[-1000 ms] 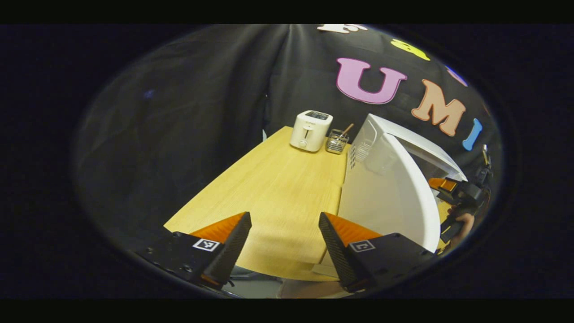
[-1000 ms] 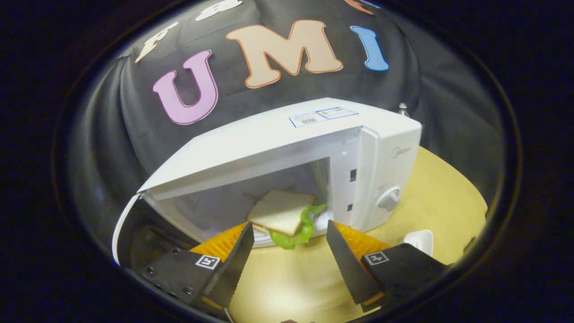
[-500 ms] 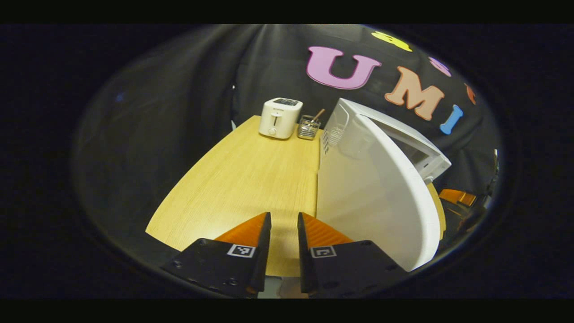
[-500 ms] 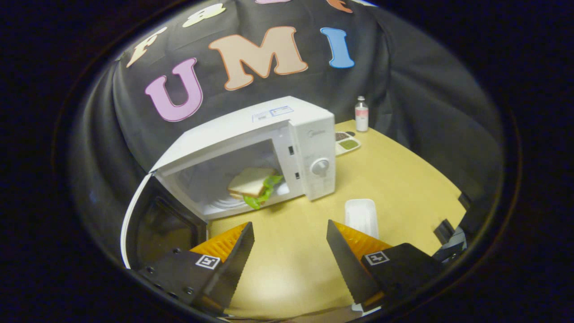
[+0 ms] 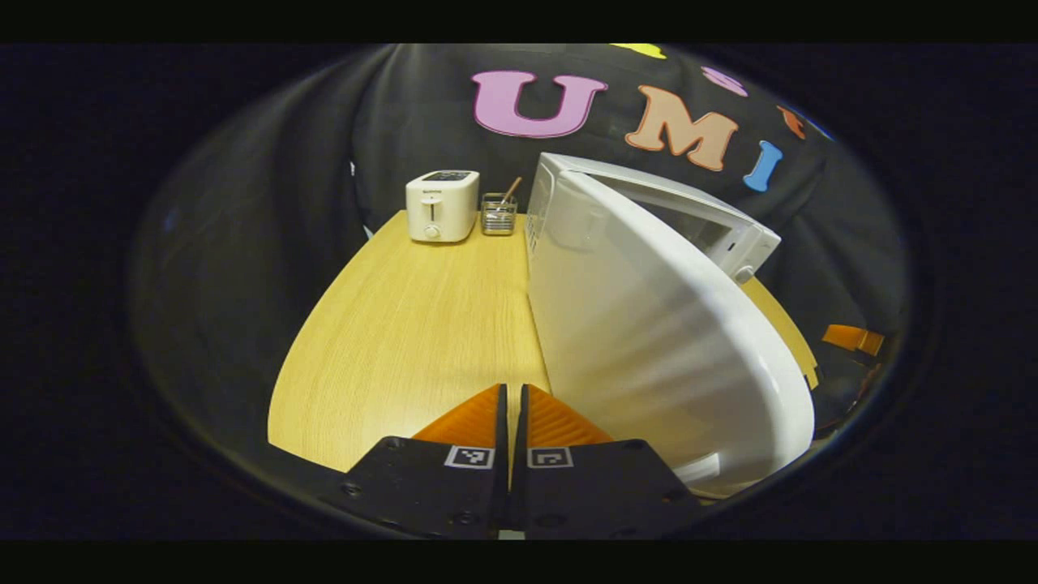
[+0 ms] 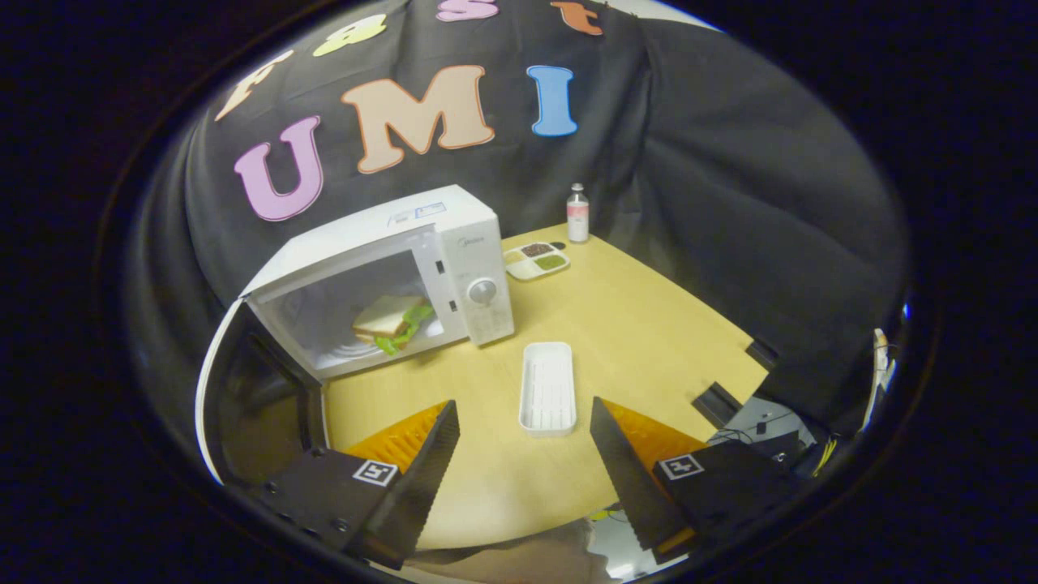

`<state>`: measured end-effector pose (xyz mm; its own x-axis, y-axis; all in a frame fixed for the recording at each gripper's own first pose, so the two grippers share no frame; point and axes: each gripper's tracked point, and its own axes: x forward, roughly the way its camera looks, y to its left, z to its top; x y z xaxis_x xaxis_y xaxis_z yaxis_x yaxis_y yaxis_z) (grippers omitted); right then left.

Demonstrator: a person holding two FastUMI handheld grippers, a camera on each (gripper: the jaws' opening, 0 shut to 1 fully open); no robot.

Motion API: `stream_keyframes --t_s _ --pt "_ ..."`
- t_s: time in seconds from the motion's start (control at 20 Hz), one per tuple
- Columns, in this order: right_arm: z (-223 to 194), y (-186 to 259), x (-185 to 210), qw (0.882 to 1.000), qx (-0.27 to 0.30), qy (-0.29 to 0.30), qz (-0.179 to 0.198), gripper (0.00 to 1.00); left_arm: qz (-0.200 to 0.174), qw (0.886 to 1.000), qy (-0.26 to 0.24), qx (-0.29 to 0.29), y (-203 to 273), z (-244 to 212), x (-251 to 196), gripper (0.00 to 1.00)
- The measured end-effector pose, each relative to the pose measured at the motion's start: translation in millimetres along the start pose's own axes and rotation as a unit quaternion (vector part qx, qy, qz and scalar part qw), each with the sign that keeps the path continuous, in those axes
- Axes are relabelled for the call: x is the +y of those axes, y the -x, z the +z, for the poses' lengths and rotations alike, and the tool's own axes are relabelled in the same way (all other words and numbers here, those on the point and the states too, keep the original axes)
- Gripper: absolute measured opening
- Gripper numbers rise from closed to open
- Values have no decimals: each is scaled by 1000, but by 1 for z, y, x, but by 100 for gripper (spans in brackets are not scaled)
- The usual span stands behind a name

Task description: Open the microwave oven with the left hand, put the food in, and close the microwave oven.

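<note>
Already the sandwich (image 6: 389, 320) lies inside the microwave (image 6: 381, 268), on the turntable toward the right of the cavity, bread on top and green leaf spilling at its front edge. The door (image 5: 649, 341) stands swung out on its left hinge, so closing is what remains, by my judgement. In the left gripper view the door's white outer face rises just to the right of the left claw (image 5: 511, 405), whose fingers are pressed together with nothing between them; whether they touch the door I cannot tell. The right claw (image 6: 523, 430) hangs spread and empty over the tabletop (image 6: 649, 324), well back from the oven, with a white tray (image 6: 548, 387) lying empty between it and the microwave.

Risks from here: a push landing near the hinge side would give poor leverage, and the closed fingers could skid along the smooth panel instead of swinging it. A hard shove might nudge the whole oven backward on the tabletop, or leave the latch uncaught so the door rebounds. The leaf looks clear of the opening, though I cannot be sure.

Farther off stand a toaster (image 5: 441, 205), a small wire holder (image 5: 498, 216), a bottle (image 6: 577, 214) and a sectioned dish (image 6: 535, 259).
</note>
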<state>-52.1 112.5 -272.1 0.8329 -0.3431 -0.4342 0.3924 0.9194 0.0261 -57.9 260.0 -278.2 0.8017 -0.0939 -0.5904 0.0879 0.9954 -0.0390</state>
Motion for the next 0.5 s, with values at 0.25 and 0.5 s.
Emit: stream_keyframes --t_s 0.25,0.5 --pt "6 3 -39 1000 -7 -17 -14 100 -5 1000 -25 5 -12 5 -38 1" --pt "30 -15 -73 1000 -22 18 10 100 10 1000 -18 -11 -18 22 -90 1"
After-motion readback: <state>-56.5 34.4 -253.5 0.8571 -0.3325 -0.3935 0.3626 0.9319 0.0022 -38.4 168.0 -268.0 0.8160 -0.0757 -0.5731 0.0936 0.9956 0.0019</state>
